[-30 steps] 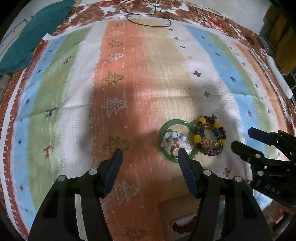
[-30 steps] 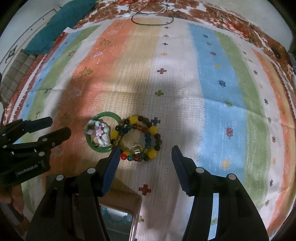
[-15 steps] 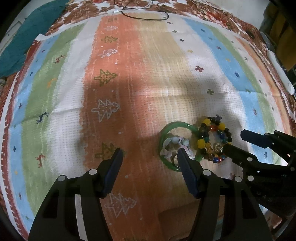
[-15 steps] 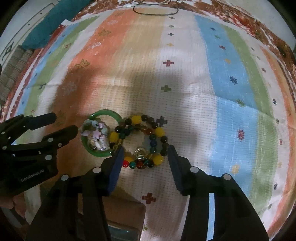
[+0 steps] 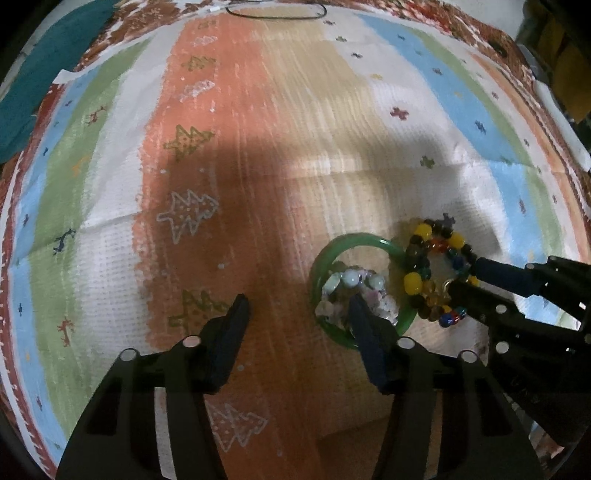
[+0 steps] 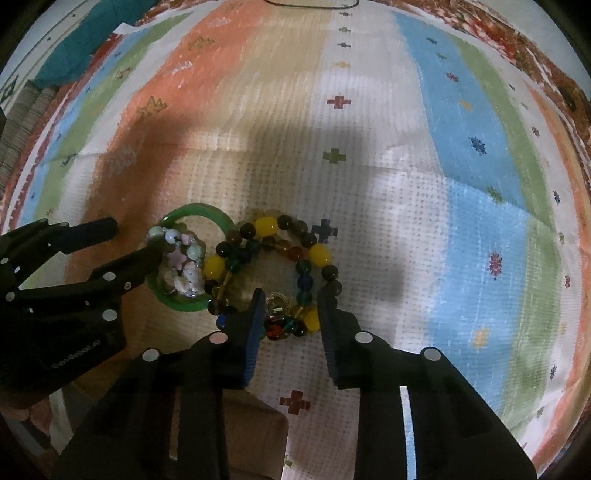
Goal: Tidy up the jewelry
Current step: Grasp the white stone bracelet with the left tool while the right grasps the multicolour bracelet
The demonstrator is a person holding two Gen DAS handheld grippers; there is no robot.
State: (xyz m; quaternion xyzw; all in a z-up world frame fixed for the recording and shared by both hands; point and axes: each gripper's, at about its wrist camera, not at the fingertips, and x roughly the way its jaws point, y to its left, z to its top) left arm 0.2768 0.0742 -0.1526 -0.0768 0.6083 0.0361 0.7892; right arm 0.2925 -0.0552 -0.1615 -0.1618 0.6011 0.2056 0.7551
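- Between the right gripper's [image 6: 290, 308] fingers sits the near edge of the beaded bracelet [image 6: 273, 266], by its small metal charm; the jaws are closing and stand far narrower than a second ago, but whether the pads already press the beads I cannot tell.
- At the left gripper [image 5: 295, 310], the jaws are also closing, though only a little narrower than before. The right-hand finger [image 5: 364, 325] reaches inside the green bangle [image 5: 351, 243], over the pale bead cluster [image 5: 354, 291] that lies in the ring; the other finger is outside the bangle, over bare cloth. The near rim lies between them, and nothing looks clamped yet.
- Both grippers have dropped closer to the jewelry than a second ago: the pieces now look larger, and the fingertips that were short of them are now among them.
- The bangle and the beaded bracelet lie side by side, touching, on the striped cloth [image 6: 461, 229], in the same place as before.
- Farther out, a thin dark cord [image 5: 275, 11] lies at the cloth's far edge, and a teal fabric [image 5: 48, 74] at its far left corner.
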